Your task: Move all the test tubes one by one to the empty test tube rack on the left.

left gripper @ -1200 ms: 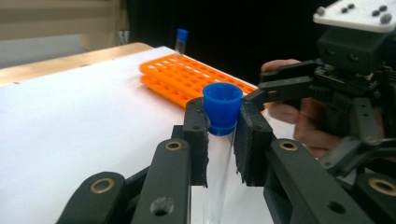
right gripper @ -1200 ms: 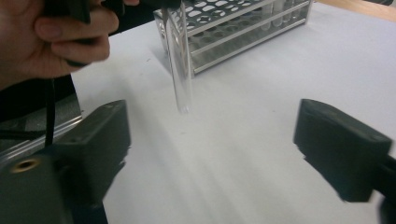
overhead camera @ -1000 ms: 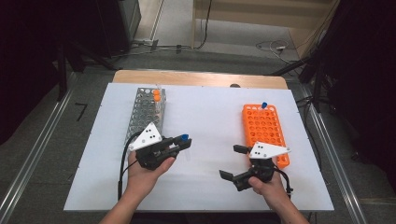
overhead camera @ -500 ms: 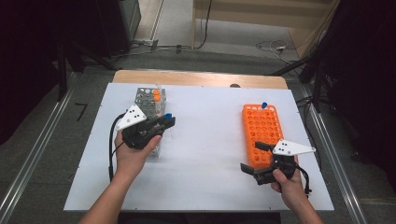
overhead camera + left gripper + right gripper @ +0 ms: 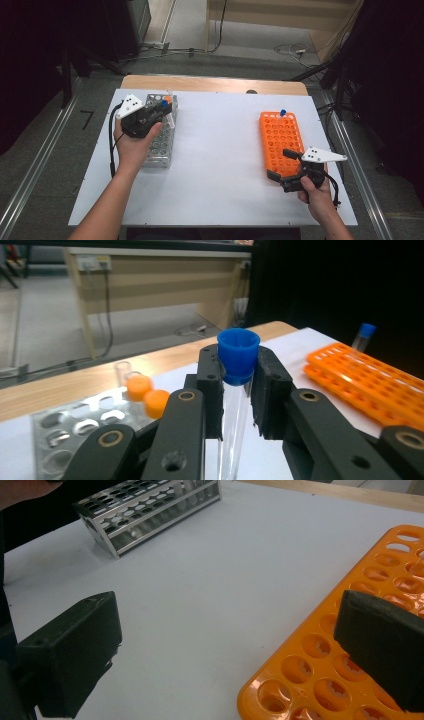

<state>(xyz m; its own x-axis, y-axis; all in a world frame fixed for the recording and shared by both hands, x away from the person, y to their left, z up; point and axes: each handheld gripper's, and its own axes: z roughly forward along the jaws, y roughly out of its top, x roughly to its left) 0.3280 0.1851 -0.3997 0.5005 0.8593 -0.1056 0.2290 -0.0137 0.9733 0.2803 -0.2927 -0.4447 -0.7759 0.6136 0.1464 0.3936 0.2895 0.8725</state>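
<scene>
High view: the left gripper (image 5: pixel 159 113) holds a tube (image 5: pixel 168 114) over the far end of the metal rack (image 5: pixel 161 145). Left gripper view: its jaws squeeze the tube under its blue cap (image 5: pixel 238 355). Right gripper view: the jaws are wide apart, holding nothing, by the orange rack (image 5: pixel 350 675). Next, I think, the tube goes down into a hole.

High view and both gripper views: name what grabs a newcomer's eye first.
The bright orange rack at the table's right, one blue-capped tube at its far end. Next, the left tool clamped on a clear tube with a blue cap above the metal rack; the right tool stands open.
</scene>
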